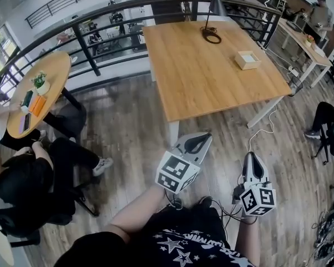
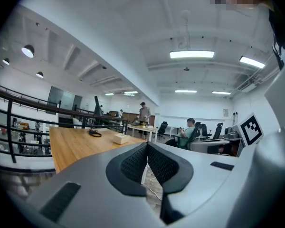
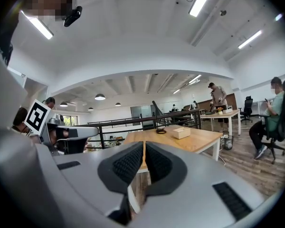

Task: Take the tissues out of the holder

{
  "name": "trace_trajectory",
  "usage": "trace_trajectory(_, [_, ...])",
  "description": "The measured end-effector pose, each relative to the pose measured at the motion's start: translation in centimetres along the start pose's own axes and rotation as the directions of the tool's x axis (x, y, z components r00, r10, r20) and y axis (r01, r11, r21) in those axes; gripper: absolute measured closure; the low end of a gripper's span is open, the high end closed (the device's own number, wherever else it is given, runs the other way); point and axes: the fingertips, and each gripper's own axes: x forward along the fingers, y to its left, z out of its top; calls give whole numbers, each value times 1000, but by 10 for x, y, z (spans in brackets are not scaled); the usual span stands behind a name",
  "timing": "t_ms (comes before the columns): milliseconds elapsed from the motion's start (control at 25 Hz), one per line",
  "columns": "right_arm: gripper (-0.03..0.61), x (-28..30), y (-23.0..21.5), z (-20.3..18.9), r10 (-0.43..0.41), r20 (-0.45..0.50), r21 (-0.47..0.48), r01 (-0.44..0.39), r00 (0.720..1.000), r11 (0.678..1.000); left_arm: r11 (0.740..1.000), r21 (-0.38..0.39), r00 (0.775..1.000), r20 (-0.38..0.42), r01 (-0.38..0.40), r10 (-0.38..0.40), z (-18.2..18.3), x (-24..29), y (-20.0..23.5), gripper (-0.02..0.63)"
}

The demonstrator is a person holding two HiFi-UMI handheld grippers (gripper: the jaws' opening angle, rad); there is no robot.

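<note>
The tissue holder [image 1: 247,59], a small light wooden box, sits on the right part of the big wooden table [image 1: 206,77]. It also shows small and far off as the holder [image 2: 120,138] in the left gripper view and as the holder [image 3: 181,133] in the right gripper view. My left gripper [image 1: 202,139] hangs in front of the table's near edge, shut and empty. My right gripper [image 1: 250,157] is to its right over the floor, also shut with nothing in it. In both gripper views the pads [image 2: 135,161] [image 3: 127,163] meet. Both grippers are well short of the holder.
A black lamp base with a coiled cable [image 1: 211,35] stands at the table's far side. A dark railing [image 1: 83,40] runs behind it. A round table [image 1: 42,88] and seated people are at left. A white cable [image 1: 264,129] lies on the floor, and a seated person [image 1: 325,121] is at right.
</note>
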Motion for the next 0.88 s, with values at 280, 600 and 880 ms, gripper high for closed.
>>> trace_trajectory(280, [555, 63, -47, 8, 88, -7, 15, -88, 996, 996, 997, 25, 997, 8, -75, 75, 10, 61, 19, 601])
trace_trajectory(600, [555, 135, -125, 36, 173, -2, 6, -173, 985, 985, 985, -3, 985, 6, -173, 173, 15, 149, 35, 601])
trace_trajectory(880, [555, 171, -189, 45, 210, -13, 18, -209, 978, 978, 980, -11, 980, 1, -200, 200, 21, 224, 28, 601])
